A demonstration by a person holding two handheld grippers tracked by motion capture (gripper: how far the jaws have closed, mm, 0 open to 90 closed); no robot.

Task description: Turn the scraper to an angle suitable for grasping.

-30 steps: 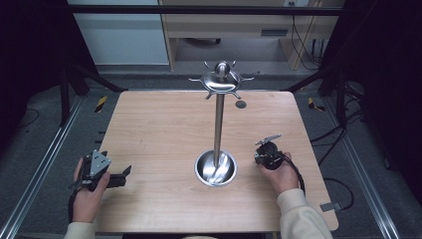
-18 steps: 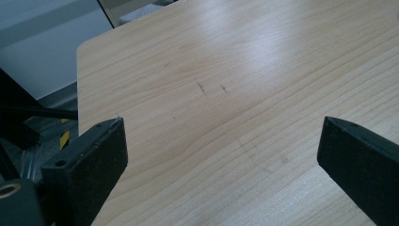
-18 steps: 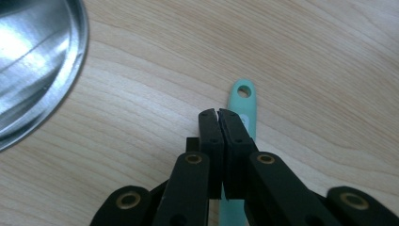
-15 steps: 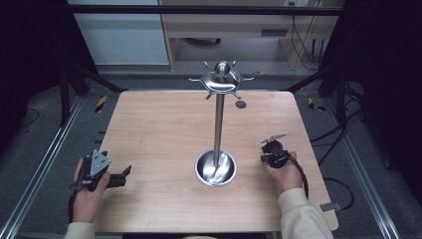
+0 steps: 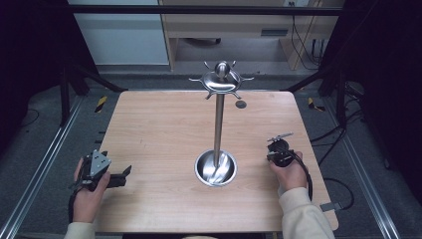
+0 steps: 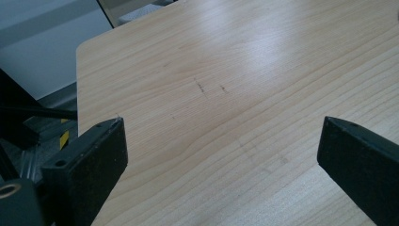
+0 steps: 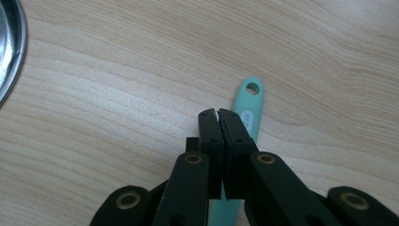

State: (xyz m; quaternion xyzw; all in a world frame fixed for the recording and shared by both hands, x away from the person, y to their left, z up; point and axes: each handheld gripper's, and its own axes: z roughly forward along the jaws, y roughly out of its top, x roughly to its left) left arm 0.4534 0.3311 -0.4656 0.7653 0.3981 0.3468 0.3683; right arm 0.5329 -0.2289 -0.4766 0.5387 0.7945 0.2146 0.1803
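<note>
A steel stand rises from the middle of the wooden table (image 5: 159,129): a round dish base (image 5: 215,168), a thin pole (image 5: 217,124) and a domed top with several hooks (image 5: 221,79). My left gripper (image 5: 124,177) rests at the table's near left, and its jaws stand wide open over bare wood (image 6: 221,136). My right gripper (image 5: 276,153) is right of the dish, pointing down at the table, with its jaws shut together (image 7: 217,113). A flat teal handle (image 7: 251,101) with a hole at its end lies on the wood under those jaws, not pinched between them.
The dish's rim (image 7: 9,52) shows at the left edge of the right gripper view. A small dark round spot (image 5: 241,104) sits on the table behind the stand. Black frame rails and cables run around the table.
My right hand and its gripper have shifted a little to the right, away from the dish. The left hand has stayed where it was.
</note>
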